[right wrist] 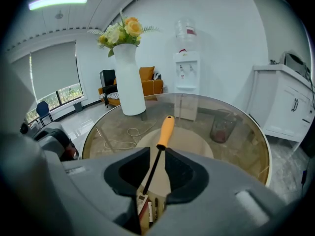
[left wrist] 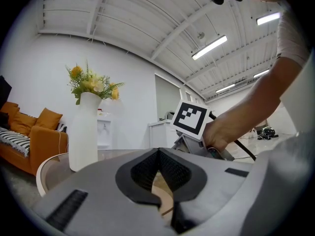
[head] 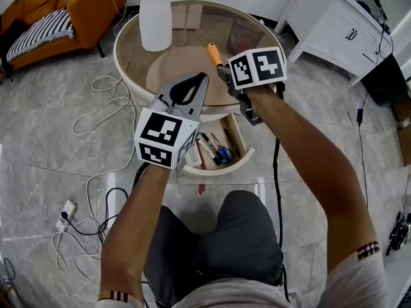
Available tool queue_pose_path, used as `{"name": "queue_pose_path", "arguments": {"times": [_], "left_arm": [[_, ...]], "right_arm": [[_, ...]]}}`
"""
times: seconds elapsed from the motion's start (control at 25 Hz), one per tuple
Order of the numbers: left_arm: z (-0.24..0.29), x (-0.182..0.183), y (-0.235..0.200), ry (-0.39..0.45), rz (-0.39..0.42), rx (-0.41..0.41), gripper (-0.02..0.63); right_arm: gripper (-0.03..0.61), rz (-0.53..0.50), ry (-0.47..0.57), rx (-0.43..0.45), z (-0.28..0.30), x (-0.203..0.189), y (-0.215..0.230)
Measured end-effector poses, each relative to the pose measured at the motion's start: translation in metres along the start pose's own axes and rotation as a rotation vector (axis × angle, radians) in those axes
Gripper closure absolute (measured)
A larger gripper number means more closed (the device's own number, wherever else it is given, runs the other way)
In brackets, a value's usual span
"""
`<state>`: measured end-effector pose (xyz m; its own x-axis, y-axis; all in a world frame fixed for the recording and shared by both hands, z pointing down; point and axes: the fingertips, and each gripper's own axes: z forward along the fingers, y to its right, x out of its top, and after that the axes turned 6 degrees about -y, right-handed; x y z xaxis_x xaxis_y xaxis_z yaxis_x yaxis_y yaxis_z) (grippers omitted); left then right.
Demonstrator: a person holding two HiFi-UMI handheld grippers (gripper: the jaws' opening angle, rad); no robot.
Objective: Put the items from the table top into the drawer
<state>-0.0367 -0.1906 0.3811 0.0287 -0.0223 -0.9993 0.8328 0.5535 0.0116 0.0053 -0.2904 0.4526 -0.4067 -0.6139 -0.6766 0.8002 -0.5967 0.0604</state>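
Head view: the person is leaning over the round glass table (head: pixel 119 66), with its drawer (head: pixel 221 166) pulled open at the near edge, ready to take things.
Right gripper (head: pixel 225 76): its jaws are pinching the thin metal shaft of the screwdriver (head: pixel 213 53). The orange handle is sticking out past the tips, toward the far side.
Screwdriver's place: it is hanging over the glass, just beyond the drawer and not yet above it.
Why the shaft: gripping the thin end probably lets the tool go in tip-first beside the pens (head: pixel 215 147) already lying in the drawer.
Left gripper (head: pixel 204 77): its jaws are resting tip to tip with nothing between them. It is waiting just left of the right gripper, out of the drawer's way.
Vase (head: pixel 155 18): it is standing at the table's far-left edge, well apart from both grippers.
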Motion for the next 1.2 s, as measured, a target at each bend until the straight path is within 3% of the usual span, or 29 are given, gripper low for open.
{"name": "queue_pose_path", "arguments": {"times": [0.28,0.48,0.68,1.2], "left_arm": [[-0.011,-0.004,0.002,0.012,0.0,0.011,0.614],[-0.015,-0.008,-0.003,0.004,-0.006,0.026,0.614],[-0.017,-0.012,-0.005,0.002,-0.016,0.027,0.614],[-0.022,-0.014,-0.004,-0.005,-0.021,0.023,0.614]], "right_arm": [[0.486,0.025,-0.023,-0.01,0.01,0.003,0.007],[0.552,-0.048,-0.087,-0.06,0.015,-0.001,0.006],[0.558,-0.044,-0.103,-0.049,0.017,-0.003,0.006],[0.561,0.002,-0.047,-0.024,0.004,0.001,0.005]]}}
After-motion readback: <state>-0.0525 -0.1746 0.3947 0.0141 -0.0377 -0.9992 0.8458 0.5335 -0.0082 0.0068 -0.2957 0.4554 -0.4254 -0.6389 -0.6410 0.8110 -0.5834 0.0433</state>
